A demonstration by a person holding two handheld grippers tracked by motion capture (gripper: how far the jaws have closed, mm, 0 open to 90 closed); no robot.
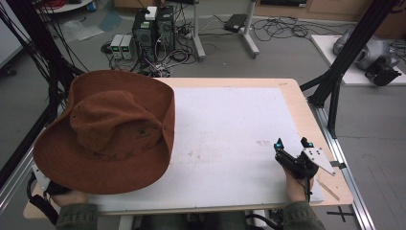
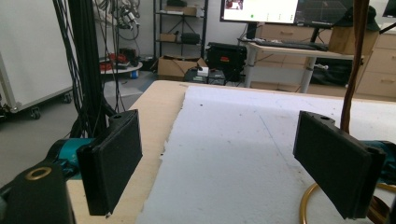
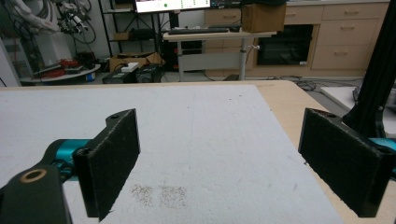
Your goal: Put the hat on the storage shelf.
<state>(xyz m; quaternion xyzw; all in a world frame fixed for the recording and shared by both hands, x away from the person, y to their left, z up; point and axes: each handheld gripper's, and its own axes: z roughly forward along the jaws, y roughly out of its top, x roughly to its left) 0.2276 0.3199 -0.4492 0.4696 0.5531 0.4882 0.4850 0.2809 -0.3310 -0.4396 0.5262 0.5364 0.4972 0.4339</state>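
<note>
Right gripper (image 1: pixel 292 143) first: its jaws are spread wide, nothing between them, sitting low over the white foam sheet (image 1: pixel 230 139) near the counter's right front corner. In the right gripper view the right gripper (image 3: pixel 219 158) frames bare foam and a faint grey smudge (image 3: pixel 159 195) just ahead of the left-hand pad. A hand (image 1: pixel 297 184) holds it from below, the grey plate (image 1: pixel 320 159) on top pointing toward the right edge.

Over to the left gripper (image 2: pixel 219 158): jaws spread wide here too, gripping nothing. One pad hangs over the bare wood of the counter (image 2: pixel 156 105), the other over the foam sheet's left part. Close beside the right-hand pad a thin brown cord (image 2: pixel 351 70) drops down, and a brass-coloured ring (image 2: pixel 306 203) curls just beneath that pad.

Now the hat (image 1: pixel 107 132): a big brown wide-brimmed hat, crown up, over the left front part of the counter, its brim reaching past the left edge. From above it covers the left gripper; I can see the left hand (image 1: pixel 72 196) poking out under the near brim. The hat is well apart from the right gripper, with open foam between them.
</note>
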